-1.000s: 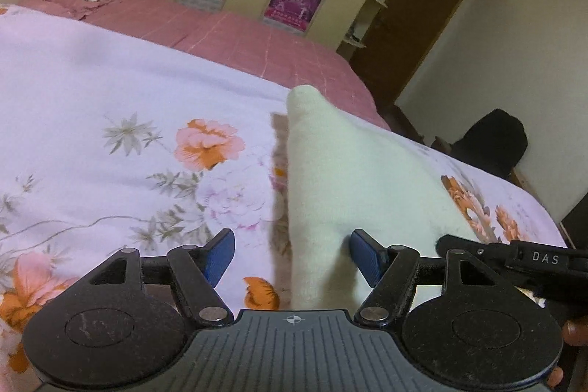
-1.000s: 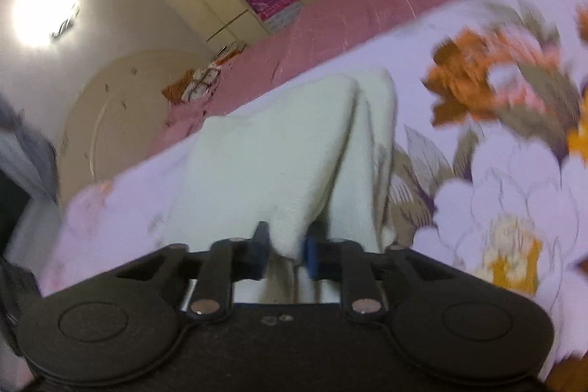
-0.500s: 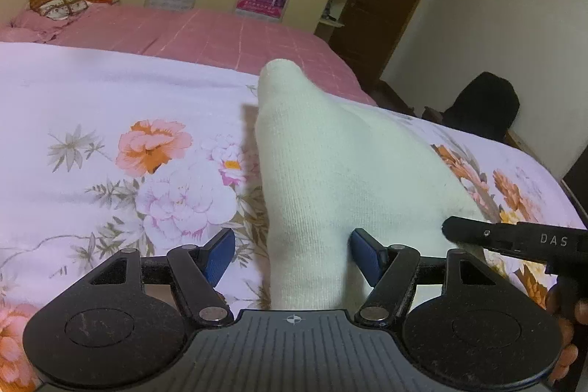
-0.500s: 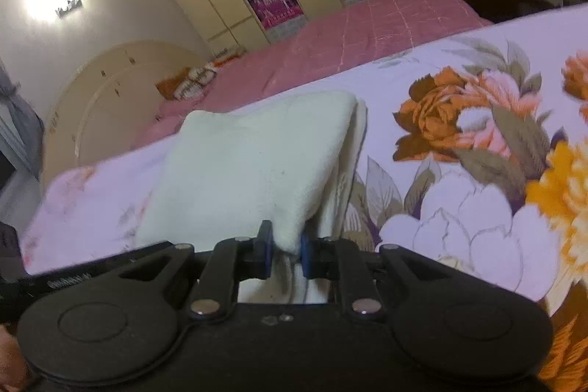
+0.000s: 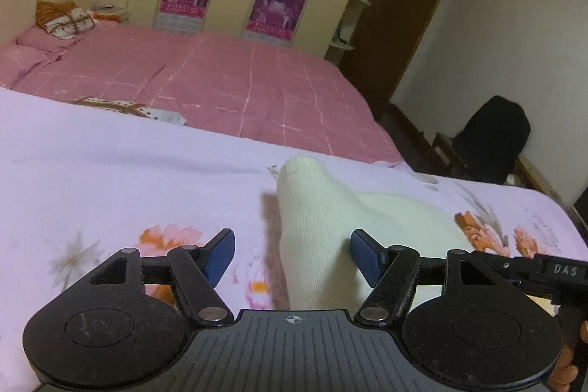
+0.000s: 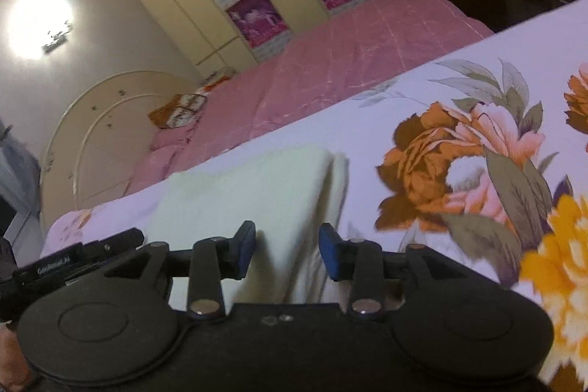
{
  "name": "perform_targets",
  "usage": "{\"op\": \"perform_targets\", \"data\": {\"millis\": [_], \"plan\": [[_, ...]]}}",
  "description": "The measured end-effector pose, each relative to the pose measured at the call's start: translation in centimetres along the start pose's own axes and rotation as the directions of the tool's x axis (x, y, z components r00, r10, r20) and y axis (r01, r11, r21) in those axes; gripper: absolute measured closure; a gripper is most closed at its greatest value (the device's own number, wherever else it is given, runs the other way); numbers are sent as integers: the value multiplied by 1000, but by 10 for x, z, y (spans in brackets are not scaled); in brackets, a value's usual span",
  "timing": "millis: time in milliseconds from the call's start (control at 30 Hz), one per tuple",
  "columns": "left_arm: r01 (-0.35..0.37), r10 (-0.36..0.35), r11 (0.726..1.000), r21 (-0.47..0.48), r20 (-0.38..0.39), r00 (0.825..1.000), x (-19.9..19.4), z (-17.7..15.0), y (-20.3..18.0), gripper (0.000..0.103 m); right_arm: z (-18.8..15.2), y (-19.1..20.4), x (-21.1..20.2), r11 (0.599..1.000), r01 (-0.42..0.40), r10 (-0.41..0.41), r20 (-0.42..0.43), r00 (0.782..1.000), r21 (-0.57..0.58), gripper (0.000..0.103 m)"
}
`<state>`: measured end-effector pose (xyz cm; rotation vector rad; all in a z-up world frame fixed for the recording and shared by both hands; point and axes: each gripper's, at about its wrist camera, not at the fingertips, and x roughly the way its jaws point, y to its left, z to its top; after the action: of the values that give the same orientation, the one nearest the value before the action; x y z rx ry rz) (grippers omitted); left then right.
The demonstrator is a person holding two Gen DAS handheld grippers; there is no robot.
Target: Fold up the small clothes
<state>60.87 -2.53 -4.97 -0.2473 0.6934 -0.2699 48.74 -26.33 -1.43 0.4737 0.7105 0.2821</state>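
A cream knitted garment (image 5: 330,226) lies folded on the floral lilac sheet (image 5: 110,190); it also shows in the right wrist view (image 6: 257,190). My left gripper (image 5: 290,256) is open, its blue pads apart, with the garment's near end between them and no grip on it. My right gripper (image 6: 286,250) is open over the garment's near edge, its pads clear of the cloth. The right gripper's body shows at the right of the left wrist view (image 5: 544,272).
A pink checked bedspread (image 5: 220,79) covers the bed beyond the sheet, with pillows (image 5: 62,21) at its head. A small patterned cloth (image 5: 128,107) lies at the sheet's far edge. A black chair (image 5: 492,138) stands at the right by the wall.
My right gripper, shut on the garment's corner before, has opened and let it go. The garment now lies flat. My left gripper has tilted up and stayed open.
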Motion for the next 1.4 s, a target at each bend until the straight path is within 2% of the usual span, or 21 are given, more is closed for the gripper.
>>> {"op": "perform_targets", "data": {"millis": [33,100,133,200,300,400,433,467,500,567,667,833,967,1033,1133,1167,1200,1333,1400], "plan": [[-3,3,1000,4,-7,1000,5,1,1,34,2,-3,4,1000,-13,13,-7,1000,14,69],[-3,3,1000,-7,-16,1000,16,-1,-1,34,6,-4,8,999,-48,48,-5,999,4,93],[6,-6,1000,-22,-21,1000,21,-2,0,34,6,-2,8,999,-34,34,4,999,-23,94],[19,-20,998,-55,-29,999,30,-6,0,34,5,-2,10,998,18,-17,5,1000,-65,95],[21,-23,997,-74,-31,999,37,-13,-2,28,0,-6,14,991,93,-94,2,996,-97,96],[21,-23,996,-85,-26,999,24,-15,-5,28,-1,-10,8,985,148,-148,0,989,-90,96],[42,-42,995,-91,-1,999,11,-18,-4,28,-3,-12,-1,988,141,-140,13,990,-71,94],[49,-47,995,-85,21,999,-2,-24,-3,28,-4,-15,-13,993,110,-109,28,994,-42,80],[52,-50,996,-77,29,998,-14,-31,-2,28,-7,-17,-28,998,68,-68,43,997,-12,74],[62,-60,995,-76,30,998,-34,-50,2,28,-22,-19,-54,999,-14,13,38,999,37,74],[86,-84,989,-120,22,996,-57,-78,8,28,-48,-14,-74,994,-93,93,5,996,65,74],[77,-76,990,-119,14,997,-63,-98,3,28,-80,-4,-73,985,-156,162,-67,985,77,74],[49,-50,996,-73,-13,999,-59,-100,-1,28,-87,2,-60,989,-130,137,-112,984,72,75],[43,-44,998,-47,-19,999,-62,-102,-5,28,-86,5,-59,990,-125,132,-119,984,69,79],[38,-39,998,-43,-25,999,-65,-103,-7,28,-83,14,-57,996,-89,88,-136,987,2,80],[35,-36,999,-41,-25,999,-64,-104,-8,28,-84,13,-57,996,-92,93,-140,986,8,83],[30,-31,999,-38,-27,999,-64,-104,-9,28,-85,12,-56,995,-96,97,-142,985,15,91],[42,-43,999,-31,-32,999,-72,-103,-12,28,-86,17,-69,995,-87,81,-103,991,-54,95],[43,-42,999,5,-33,999,-78,-105,-14,28,-84,19,-82,994,-77,71,-72,995,-75,96]]}}
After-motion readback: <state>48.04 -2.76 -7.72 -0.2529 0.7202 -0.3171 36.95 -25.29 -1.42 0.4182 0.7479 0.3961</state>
